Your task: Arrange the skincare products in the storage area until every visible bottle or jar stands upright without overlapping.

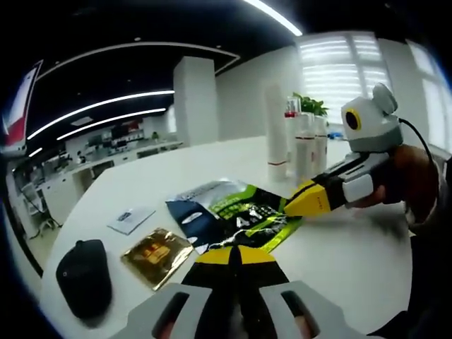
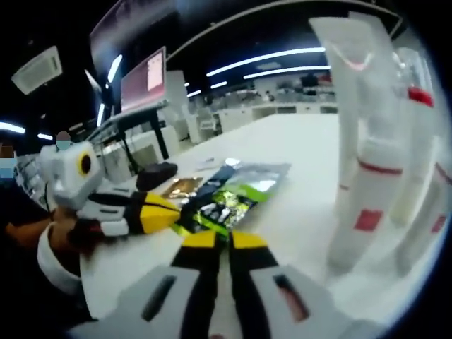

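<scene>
A cluster of tall white skincare tubes and bottles with red bands (image 1: 296, 138) stands upright on the white table (image 1: 212, 166), right of centre in the upper half of the left gripper view. In the right gripper view they loom large at the right side, the nearest white tube (image 2: 364, 148) upright with a red band and a red square mark on its lower part.

Toward the middle of the table lie flat sachets: a green-and-black foil packet (image 1: 258, 215), a dark blue packet (image 1: 194, 215) overlapping it, a gold foil sachet (image 1: 157, 256) at lower left, and a small white card (image 1: 131, 219) beyond it. A black computer mouse (image 1: 83, 277) sits at the lower left.

The left gripper (image 1: 236, 256) rises from the bottom centre of its own view, its yellow-tipped black jaws pressed together with nothing between them, tips just short of the green-and-black foil packet. The right gripper (image 1: 291, 206) enters from the right of that view, held by a hand (image 1: 406, 176); its yellow tips look closed and touch the packet's edge. In its own view its jaws stand together at bottom centre, empty.
</scene>
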Available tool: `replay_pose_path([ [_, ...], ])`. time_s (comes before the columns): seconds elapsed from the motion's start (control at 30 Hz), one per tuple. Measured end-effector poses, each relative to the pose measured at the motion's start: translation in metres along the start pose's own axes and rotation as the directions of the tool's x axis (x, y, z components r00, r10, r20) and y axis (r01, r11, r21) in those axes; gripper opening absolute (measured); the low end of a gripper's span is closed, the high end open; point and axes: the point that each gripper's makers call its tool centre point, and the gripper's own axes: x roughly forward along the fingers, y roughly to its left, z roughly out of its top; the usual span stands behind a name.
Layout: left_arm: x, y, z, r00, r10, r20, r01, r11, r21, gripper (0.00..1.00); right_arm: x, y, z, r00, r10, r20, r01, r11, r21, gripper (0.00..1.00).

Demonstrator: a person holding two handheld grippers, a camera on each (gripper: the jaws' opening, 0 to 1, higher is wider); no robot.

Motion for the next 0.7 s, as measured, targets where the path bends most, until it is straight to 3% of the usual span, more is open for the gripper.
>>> replay_pose_path([
  [0.4, -0.001, -0.001, 0.001, 1.0, -0.006, 0.004, 0.006, 0.999, 0.032, 0.02, -0.01, 0.003, 0.017, 0.994, 0.008, 0.104, -0.011, 1.0, 0.024, 0.0],
  [0.47, -0.001, -0.001, 0.001, 1.0, -0.01, 0.005, 0.01, 0.999, 0.031, 0.02, -0.012, 0.005, 0.022, 0.991, 0.01, 0.133, -0.01, 1.0, 0.001, 0.0],
  [0.7, -0.003, 0.001, 0.004, 1.0, -0.016, 0.025, 0.017, 1.0, -0.004, 0.09, -0.022, 0.012, 0.042, 0.972, 0.046, 0.23, -0.056, 0.998, 0.034, 0.0],
])
